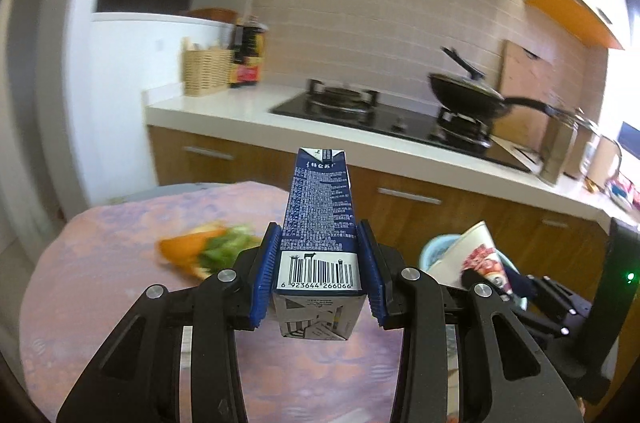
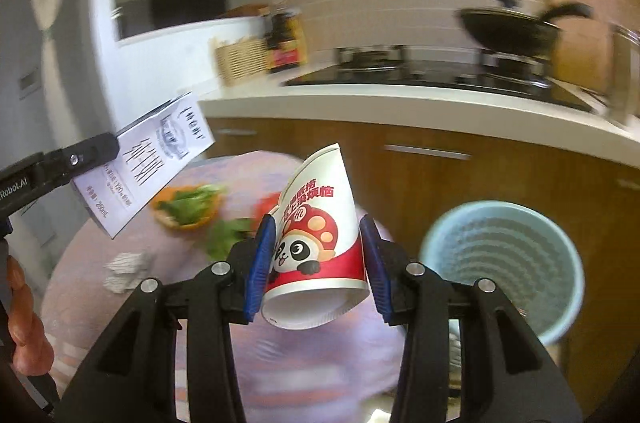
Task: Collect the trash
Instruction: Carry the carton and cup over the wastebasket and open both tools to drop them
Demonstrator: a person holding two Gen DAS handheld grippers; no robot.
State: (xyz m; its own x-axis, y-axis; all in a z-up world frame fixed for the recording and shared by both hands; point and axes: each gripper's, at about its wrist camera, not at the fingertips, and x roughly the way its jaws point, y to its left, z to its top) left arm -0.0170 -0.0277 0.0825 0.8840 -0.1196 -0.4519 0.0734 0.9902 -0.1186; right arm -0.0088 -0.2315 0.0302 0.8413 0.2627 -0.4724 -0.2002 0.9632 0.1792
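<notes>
Standing off the far-right edge of the round counter with the pinkish-purple patterned cloth, the pale blue ribbed plastic bin waits with its mouth open. The left gripper is clamped on a dark blue rectangular milk carton, and the right gripper is clamped on a white paper cup with a red mushroom cartoon, both lifted above the cloth. Orange peel and green vegetable scraps and a crumpled white tissue remain on the cloth. The cup's thin wall could buckle and slip; either release could miss the bin.
</notes>
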